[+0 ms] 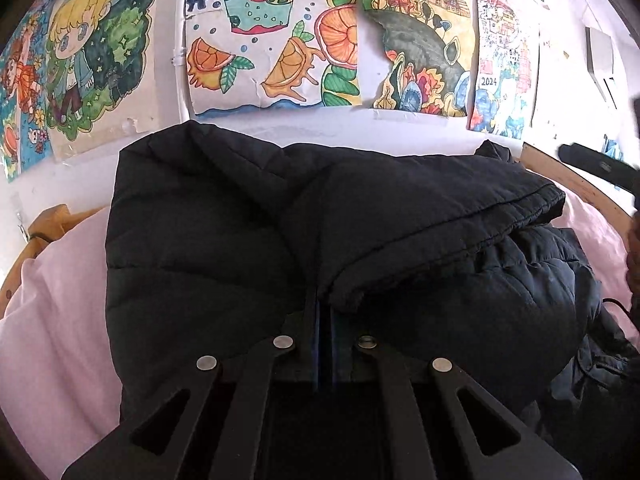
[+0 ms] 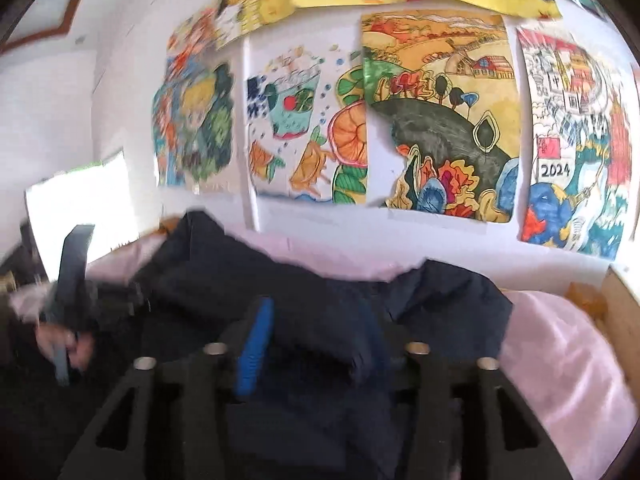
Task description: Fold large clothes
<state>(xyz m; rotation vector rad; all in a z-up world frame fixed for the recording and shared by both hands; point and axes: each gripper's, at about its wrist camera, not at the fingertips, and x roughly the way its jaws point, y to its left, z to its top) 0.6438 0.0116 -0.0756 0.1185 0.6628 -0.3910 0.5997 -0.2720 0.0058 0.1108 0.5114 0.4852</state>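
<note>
A black puffer jacket [image 1: 240, 220] lies on a pink bedsheet [image 1: 60, 300], with a sleeve folded across its body. My left gripper [image 1: 323, 312] is shut, and its fingertips are tucked under the sleeve's folded edge, pinching the fabric. In the right wrist view, which is blurred, my right gripper [image 2: 314, 344] stands open over the jacket [image 2: 224, 280]. A lump of dark fabric lies loose between its blue pads [image 2: 256, 348]. The left gripper [image 2: 72, 272] and the hand holding it show at that view's left edge. The right gripper [image 1: 600, 164] shows at the left wrist view's right edge.
The wooden bed frame [image 1: 560, 172] runs along the far side against a white wall covered in colourful drawings [image 1: 272, 40]. Pink sheet [image 2: 560, 340] lies bare to the right of the jacket, with the frame's corner [image 2: 616, 300] beyond it.
</note>
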